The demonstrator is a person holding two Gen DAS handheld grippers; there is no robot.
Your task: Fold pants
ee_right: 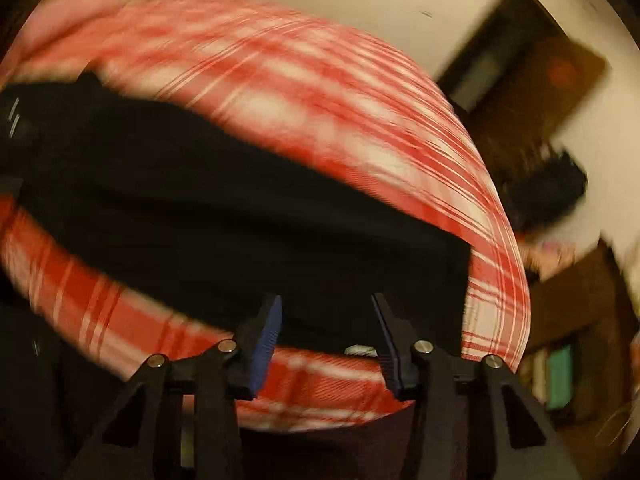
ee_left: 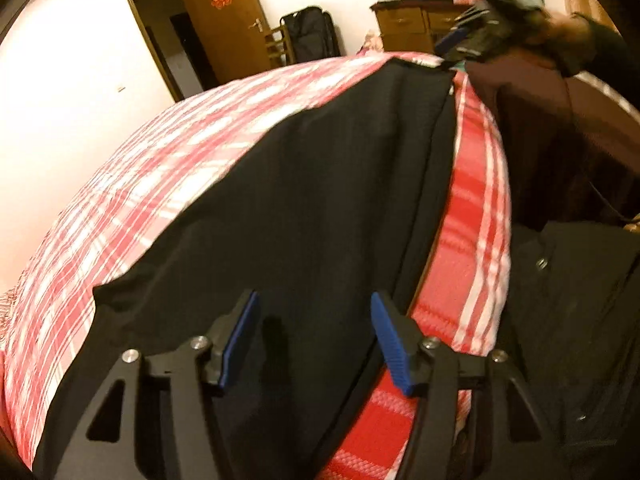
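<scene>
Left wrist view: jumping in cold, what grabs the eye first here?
The black pants lie stretched across a red and white plaid bedspread, filling the middle of the view. The left gripper hovers open over their near end. At top right the right gripper sits blurred near the pants' far end.
</scene>
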